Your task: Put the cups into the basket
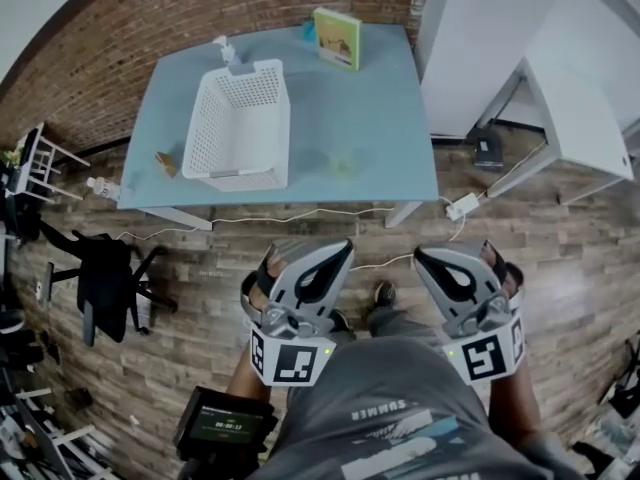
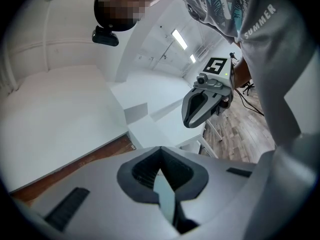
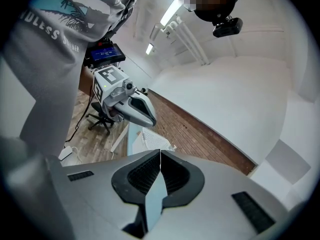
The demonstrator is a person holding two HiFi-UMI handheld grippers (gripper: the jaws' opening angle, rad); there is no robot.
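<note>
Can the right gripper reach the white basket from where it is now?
Probably not yet. The right gripper is shut, close to the person's body, with a stretch of floor between it and the table holding the basket. Nothing blocks the way, though.

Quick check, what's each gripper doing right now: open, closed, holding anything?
Left gripper: closed, jaws together, holding nothing.
Right gripper: closed, jaws together, holding nothing.

A brick wall [image 1: 200,8] backs a blue table [image 1: 372,118] on wooden floor [image 1: 180,368].
</note>
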